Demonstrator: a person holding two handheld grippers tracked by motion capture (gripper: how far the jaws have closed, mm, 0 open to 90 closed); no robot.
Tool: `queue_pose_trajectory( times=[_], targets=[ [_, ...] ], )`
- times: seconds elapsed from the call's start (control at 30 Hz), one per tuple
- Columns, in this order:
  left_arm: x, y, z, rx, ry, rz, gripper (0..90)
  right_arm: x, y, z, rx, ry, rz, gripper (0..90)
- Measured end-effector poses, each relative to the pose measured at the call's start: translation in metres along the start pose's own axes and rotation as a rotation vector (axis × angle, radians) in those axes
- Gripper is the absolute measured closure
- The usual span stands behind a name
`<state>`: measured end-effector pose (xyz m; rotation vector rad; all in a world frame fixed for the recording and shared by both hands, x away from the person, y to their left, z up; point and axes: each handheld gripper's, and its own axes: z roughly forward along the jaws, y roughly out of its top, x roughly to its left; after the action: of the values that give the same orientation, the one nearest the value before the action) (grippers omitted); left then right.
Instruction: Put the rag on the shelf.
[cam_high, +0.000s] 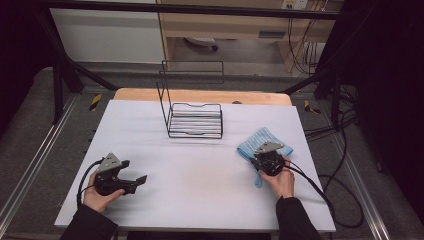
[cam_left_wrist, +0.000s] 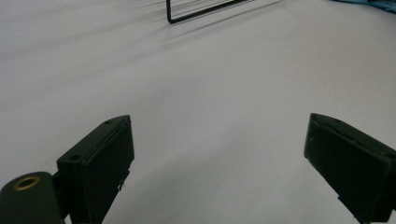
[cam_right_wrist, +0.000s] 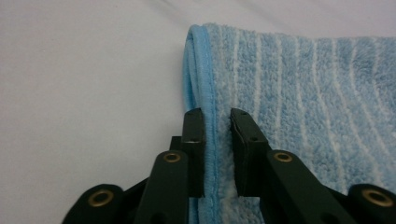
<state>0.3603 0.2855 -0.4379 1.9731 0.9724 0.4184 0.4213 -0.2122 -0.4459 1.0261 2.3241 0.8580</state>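
A light blue striped towel (cam_high: 261, 139) lies folded on the white table (cam_high: 200, 190) at the right. My right gripper (cam_high: 263, 156) points down onto the towel's near left edge. In the right gripper view the two black jaws of the right gripper (cam_right_wrist: 217, 119) stand close together with the towel's (cam_right_wrist: 303, 93) hemmed edge pinched between them. My left gripper (cam_high: 134, 171) rests low over the bare table at the front left, pointing right. In the left gripper view the left gripper's (cam_left_wrist: 217, 140) jaws stand wide apart with nothing between them.
A black wire rack (cam_high: 195, 120) with a tall back frame stands at the middle back of the table; one corner of the wire rack (cam_left_wrist: 201, 11) shows in the left gripper view. Cables trail from both grippers toward the front edge.
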Motion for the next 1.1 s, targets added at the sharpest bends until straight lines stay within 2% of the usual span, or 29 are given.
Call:
queue_pose_trajectory(
  times=[0.1,0.2,0.4,0.43,0.47,0.5,0.6,0.63,0.67,0.7,0.73,0.77,0.83,1.0,1.1],
  targets=[
    [0.000,0.000,0.000,0.004,-0.001,0.004,8.5,-0.001,0.001,-0.001,-0.001,-0.002,0.016,82.5],
    [0.000,0.000,0.000,0.002,-0.002,0.002,8.5,-0.001,0.001,-0.002,0.000,0.000,0.018,81.9],
    [0.000,0.000,0.000,0.003,-0.003,0.003,8.5,0.005,-0.002,-0.006,-0.017,0.017,0.017,65.8],
    [0.000,0.000,0.000,0.003,-0.002,0.004,8.5,0.005,-0.002,-0.006,-0.017,0.017,0.017,65.8],
    [0.000,0.000,0.000,0.003,-0.002,0.003,8.5,0.007,-0.004,-0.007,-0.017,0.011,0.001,59.5],
    [0.000,0.000,0.000,0.004,-0.002,0.004,8.5,0.008,-0.005,-0.006,-0.017,0.009,0.000,58.2],
    [0.000,0.000,0.000,0.002,-0.002,0.003,8.5,0.011,-0.007,-0.004,-0.003,-0.025,-0.051,60.4],
    [0.000,0.000,0.000,0.003,-0.002,0.006,8.5,0.011,-0.007,-0.004,-0.003,-0.025,-0.051,60.4],
    [0.000,0.000,0.000,0.003,-0.001,0.004,8.5,0.009,-0.007,-0.004,0.003,-0.034,-0.059,66.6],
    [0.000,0.000,0.000,0.003,-0.001,0.004,8.5,0.009,-0.007,-0.004,0.003,-0.034,-0.059,66.6],
    [0.000,0.000,0.000,0.002,-0.001,0.004,8.5,0.007,-0.007,-0.003,0.004,-0.036,-0.059,71.2],
    [-0.001,0.000,-0.001,0.001,-0.001,0.004,8.5,0.007,-0.007,-0.003,0.004,-0.036,-0.059,71.2],
    [0.000,0.000,-0.001,0.001,-0.002,0.004,8.5,0.006,-0.006,-0.003,0.008,-0.043,-0.066,77.6],
    [0.000,0.000,0.000,0.001,-0.002,0.006,8.5,0.003,-0.004,-0.005,0.008,-0.030,-0.024,82.0],
    [0.000,0.000,0.000,0.002,-0.003,0.005,8.6,0.002,-0.002,-0.008,-0.002,-0.028,-0.016,83.2]
  ],
)
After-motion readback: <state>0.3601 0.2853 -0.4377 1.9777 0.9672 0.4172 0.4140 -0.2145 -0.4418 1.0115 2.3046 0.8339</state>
